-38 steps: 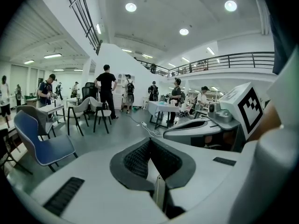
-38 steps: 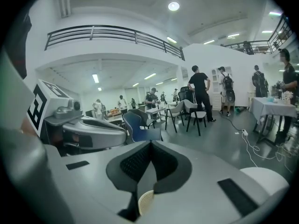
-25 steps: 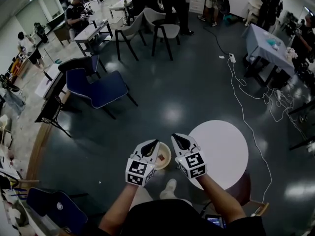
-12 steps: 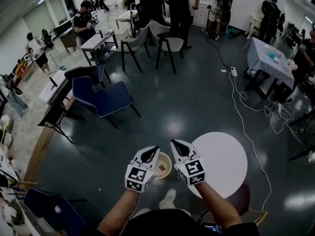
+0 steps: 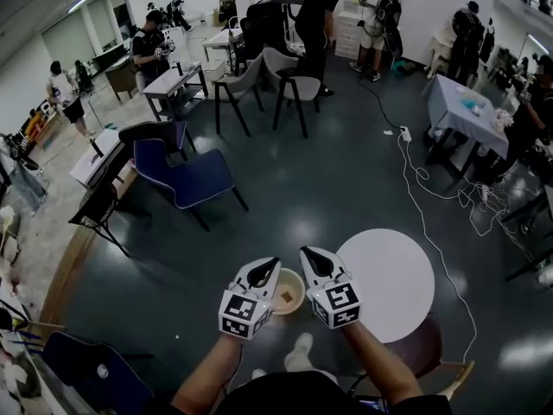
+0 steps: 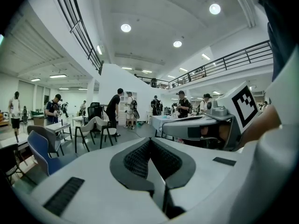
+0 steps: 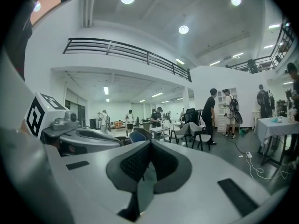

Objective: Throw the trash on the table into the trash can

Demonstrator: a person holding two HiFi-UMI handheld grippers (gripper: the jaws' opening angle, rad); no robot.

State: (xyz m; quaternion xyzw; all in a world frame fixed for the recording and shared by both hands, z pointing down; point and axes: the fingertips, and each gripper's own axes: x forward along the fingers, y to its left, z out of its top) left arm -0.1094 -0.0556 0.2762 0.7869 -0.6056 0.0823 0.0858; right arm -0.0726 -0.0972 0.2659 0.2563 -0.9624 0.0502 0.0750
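Both tools hang side by side at six o'clock in the head view, pointing out across the room rather than down. The left gripper [image 5: 269, 264] has its jaws pressed together with nothing between them, and the right gripper [image 5: 308, 253] is closed and empty the same way; each gripper view shows the ribbed pads meeting at the tip. That fits tools with nothing to carry. The trash can [image 5: 298, 284] stands on the dark floor directly below and between them, just beside the table [image 5: 389, 279], which sits at about four o'clock. As far as can be seen, the table's white top is bare, so the clearing looks done or nearly done. A small brown scrap [image 5: 283, 296] lies inside the can, too small to tell what it is. The grippers cover the can's left and right rims, and the right forearm [image 5: 373, 363] cuts off the table's near edge, so anything lying there would go unseen. Neither gripper view shows can or table: each looks over the room, with the other gripper at its side.
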